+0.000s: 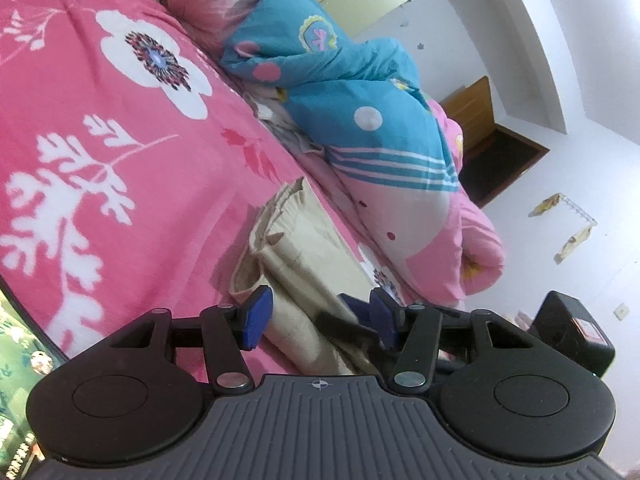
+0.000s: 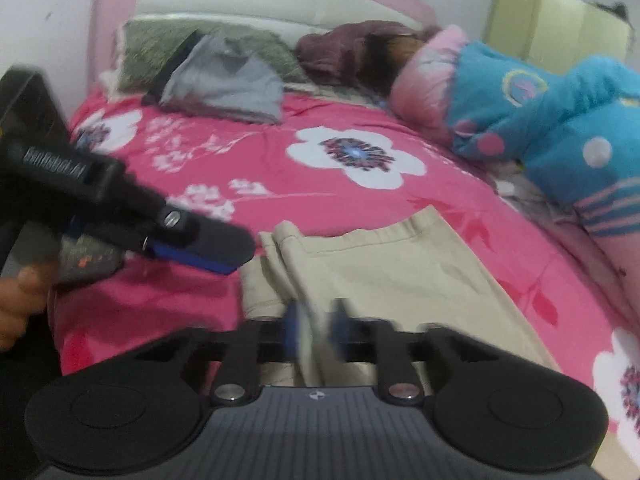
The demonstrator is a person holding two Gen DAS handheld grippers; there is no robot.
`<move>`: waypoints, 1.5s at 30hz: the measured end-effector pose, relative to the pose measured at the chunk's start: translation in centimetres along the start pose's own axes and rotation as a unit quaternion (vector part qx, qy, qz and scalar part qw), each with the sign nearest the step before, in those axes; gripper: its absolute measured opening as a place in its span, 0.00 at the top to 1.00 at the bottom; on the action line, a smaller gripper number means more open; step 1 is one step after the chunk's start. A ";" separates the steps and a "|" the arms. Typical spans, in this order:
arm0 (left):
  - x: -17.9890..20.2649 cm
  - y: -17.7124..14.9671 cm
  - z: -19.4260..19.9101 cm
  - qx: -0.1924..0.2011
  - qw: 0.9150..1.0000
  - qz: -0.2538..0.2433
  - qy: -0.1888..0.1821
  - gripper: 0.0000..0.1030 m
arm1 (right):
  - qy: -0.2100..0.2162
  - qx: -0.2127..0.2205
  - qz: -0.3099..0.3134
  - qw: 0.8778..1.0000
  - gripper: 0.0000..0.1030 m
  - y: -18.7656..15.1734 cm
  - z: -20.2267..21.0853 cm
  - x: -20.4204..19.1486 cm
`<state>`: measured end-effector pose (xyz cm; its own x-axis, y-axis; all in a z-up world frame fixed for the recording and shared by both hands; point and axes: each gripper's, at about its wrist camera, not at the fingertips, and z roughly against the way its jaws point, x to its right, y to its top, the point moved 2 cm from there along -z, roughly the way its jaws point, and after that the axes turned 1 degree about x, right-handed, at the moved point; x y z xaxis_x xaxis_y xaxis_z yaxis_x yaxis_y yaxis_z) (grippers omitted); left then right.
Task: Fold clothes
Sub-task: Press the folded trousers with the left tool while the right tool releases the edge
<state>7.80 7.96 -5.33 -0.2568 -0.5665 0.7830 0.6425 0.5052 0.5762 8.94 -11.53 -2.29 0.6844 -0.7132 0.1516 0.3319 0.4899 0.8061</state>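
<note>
Two claws met at the beige trousers (image 2: 384, 272), whose length ran away ahead: the right gripper (image 2: 316, 330) pinched the near edge, the left gripper (image 1: 316, 316) half-open astride it.

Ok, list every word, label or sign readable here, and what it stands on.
Nothing reads clearly.
Raised pale lettering on the left claw's black body: blurred, unreadable.
Red label on the black box-shaped part: too small.
Print on the green patterned surface: too blurred.
</note>
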 end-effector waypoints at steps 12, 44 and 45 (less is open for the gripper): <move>0.0 1.0 -3.0 0.001 0.998 0.065 -0.003 0.32 | 0.009 0.040 -0.067 0.997 0.96 -0.5 0.8 1.3; 1.5 1.8 -6.4 -0.051 0.986 0.049 0.154 0.78 | -0.232 0.062 -0.243 0.940 0.67 -10.6 19.1 4.7; 1.7 1.8 -6.4 -0.050 0.985 0.047 0.159 0.79 | -0.255 0.050 -0.242 0.935 0.67 -11.8 20.0 4.7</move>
<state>13.17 3.73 -4.47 0.0357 -0.7030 0.7103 0.7246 0.5077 0.4660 -4.73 -30.68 0.40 0.0631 -0.9979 -0.0116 0.4434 0.0176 0.8961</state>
